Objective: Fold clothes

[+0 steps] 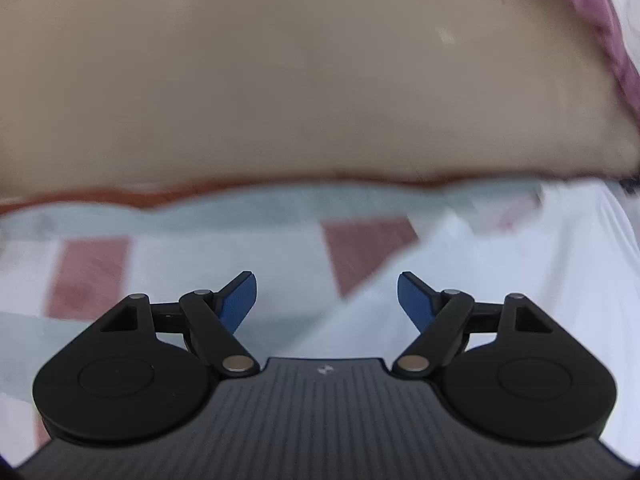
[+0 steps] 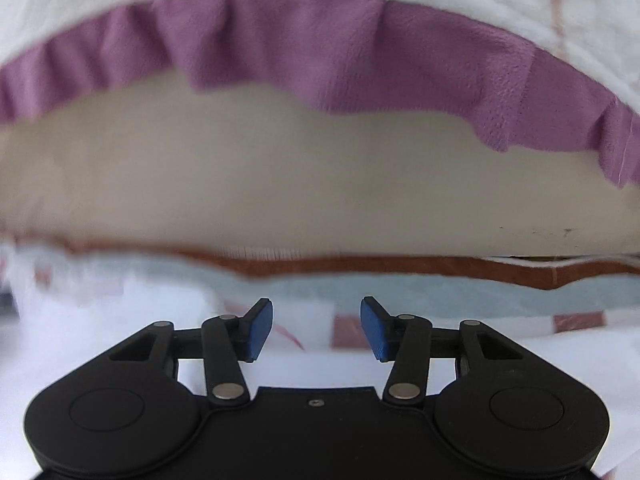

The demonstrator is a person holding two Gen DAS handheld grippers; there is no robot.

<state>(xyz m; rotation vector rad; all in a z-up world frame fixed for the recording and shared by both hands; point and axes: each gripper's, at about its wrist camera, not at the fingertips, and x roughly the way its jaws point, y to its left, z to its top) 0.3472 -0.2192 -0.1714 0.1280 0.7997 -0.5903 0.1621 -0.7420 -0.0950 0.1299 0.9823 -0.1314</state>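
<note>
Both views are blurred. The left tool point(image 1: 326, 298) stands with its blue pads point(image 1: 239, 300) wide apart, nothing between them. A white garment point(image 1: 480, 280) lies below and to its right on a checked sheet point(image 1: 92, 276), its visible edge running diagonally up toward the right; its long axis cannot be told. The right tool point(image 2: 317, 328) is also spread and empty, white cloth point(image 2: 120, 320) lying beneath it and to its left. Beyond lie a beige surface point(image 2: 280, 184) and a purple frill point(image 2: 360, 52).
</note>
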